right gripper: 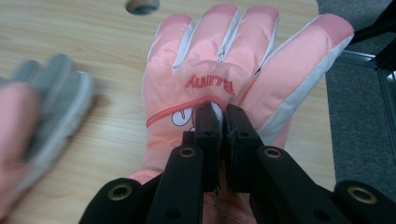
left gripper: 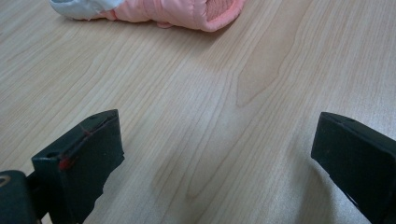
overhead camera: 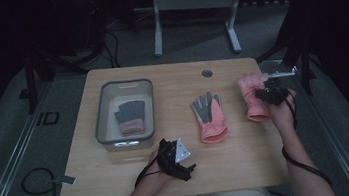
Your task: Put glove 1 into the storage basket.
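A pink glove (overhead camera: 252, 93) lies back up near the table's right edge, and my right gripper (overhead camera: 268, 91) is shut on a pinch of its fabric; in the right gripper view the jaws meet on the glove (right gripper: 224, 70) just below its printed lettering, with my right gripper (right gripper: 223, 114) over it. A second pink glove (overhead camera: 210, 116) with a grey palm lies at mid-table, also blurred at the left (right gripper: 42, 112). My left gripper (overhead camera: 187, 169) rests near the front edge, open (left gripper: 212, 144) over bare wood, the second glove's cuff (left gripper: 187, 11) ahead.
A grey bin (overhead camera: 101, 114) at the table's left holds a dark grey glove with a pink cuff (overhead camera: 130, 116). A round cable hole (overhead camera: 207, 73) sits near the far edge. The right edge of the table (overhead camera: 267, 132) is close to the held glove.
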